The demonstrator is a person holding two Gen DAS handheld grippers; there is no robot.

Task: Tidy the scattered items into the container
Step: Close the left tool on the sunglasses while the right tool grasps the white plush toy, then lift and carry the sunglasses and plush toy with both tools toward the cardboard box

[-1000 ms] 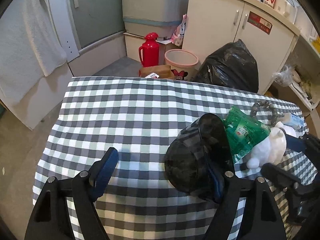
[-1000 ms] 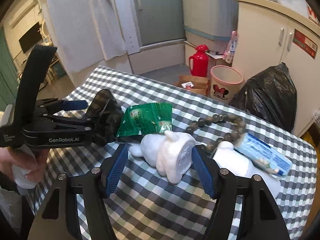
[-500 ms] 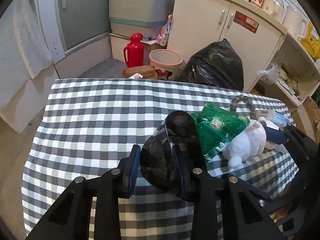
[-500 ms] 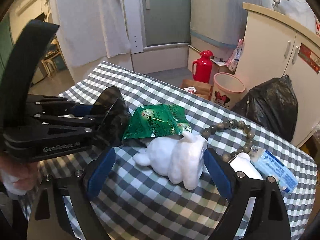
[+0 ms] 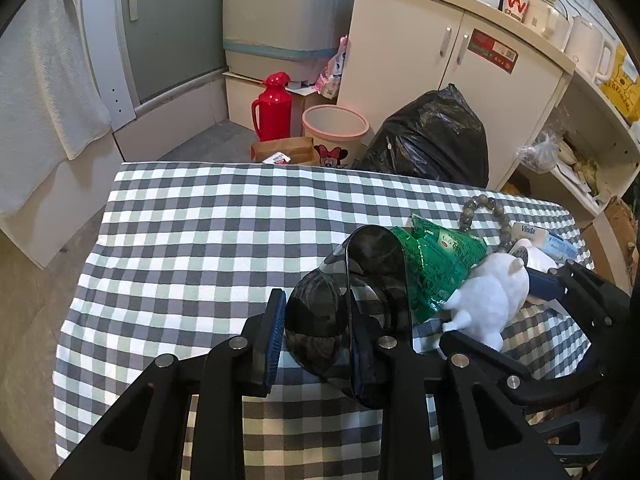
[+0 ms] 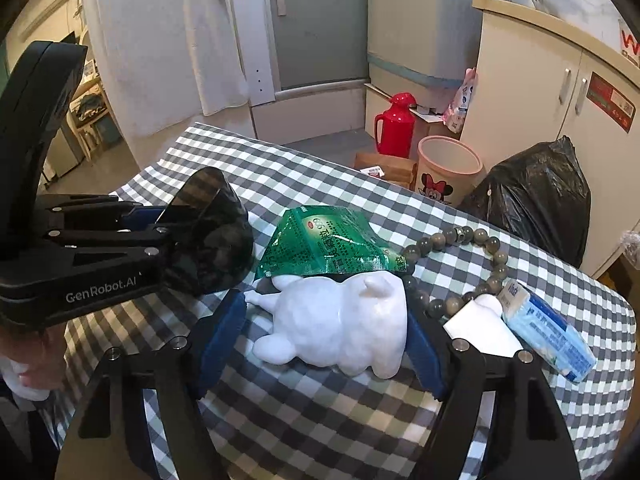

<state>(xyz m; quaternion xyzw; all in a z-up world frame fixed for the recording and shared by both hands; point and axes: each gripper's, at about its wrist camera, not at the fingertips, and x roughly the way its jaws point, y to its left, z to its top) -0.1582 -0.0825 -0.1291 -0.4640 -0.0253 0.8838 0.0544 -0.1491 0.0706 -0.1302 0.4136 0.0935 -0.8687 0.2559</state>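
1. "GenRobot.AI" stands in white on the left gripper body.
2. "Vinda" is printed on the tissue pack.
3. "999" shows on the green packet.
4. A red "W" marks the cup on the cabinet top.

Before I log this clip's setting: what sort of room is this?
Probably a home kitchen or utility corner: a tall grey fridge door, cream cabinet with white kettles on top, and a red thermos jug on the floor beyond the checked-cloth table.

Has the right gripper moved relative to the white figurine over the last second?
Yes. The right gripper has advanced toward the white figurine, which lies on the checked tablecloth; its fingers now sit close on either side rather than wide apart.
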